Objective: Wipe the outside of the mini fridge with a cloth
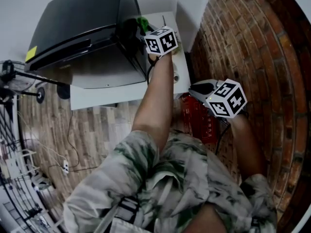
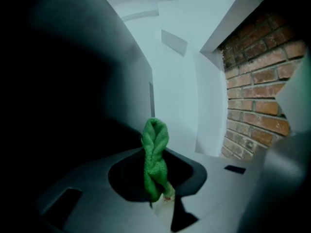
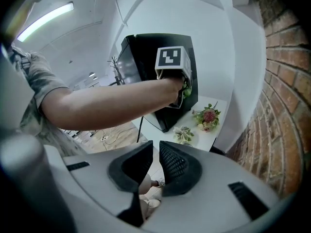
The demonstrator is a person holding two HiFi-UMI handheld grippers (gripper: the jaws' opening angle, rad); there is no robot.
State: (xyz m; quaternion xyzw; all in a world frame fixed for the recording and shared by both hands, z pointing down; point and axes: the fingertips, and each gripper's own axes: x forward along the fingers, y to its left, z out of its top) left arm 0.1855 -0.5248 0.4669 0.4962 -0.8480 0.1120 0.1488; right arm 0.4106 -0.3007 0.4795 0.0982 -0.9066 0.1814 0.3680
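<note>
The cloth (image 2: pixel 155 136) is pinched in the left hand-held gripper (image 2: pixel 156 171) for rubbing the mini fridge (image 1: pixel 82 25); the right hand-held gripper (image 3: pixel 151 165) is held aside, narrowly parted, empty

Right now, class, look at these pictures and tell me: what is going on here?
A person holds a claw in each hand. The left claw is shut on a bunched green cloth and holds it at the side of the black mini fridge, which stands on a white table beside a brick wall. Whether the cloth touches the fridge is unclear. The right claw is off to the side, empty, its jaws slightly apart.
</note>
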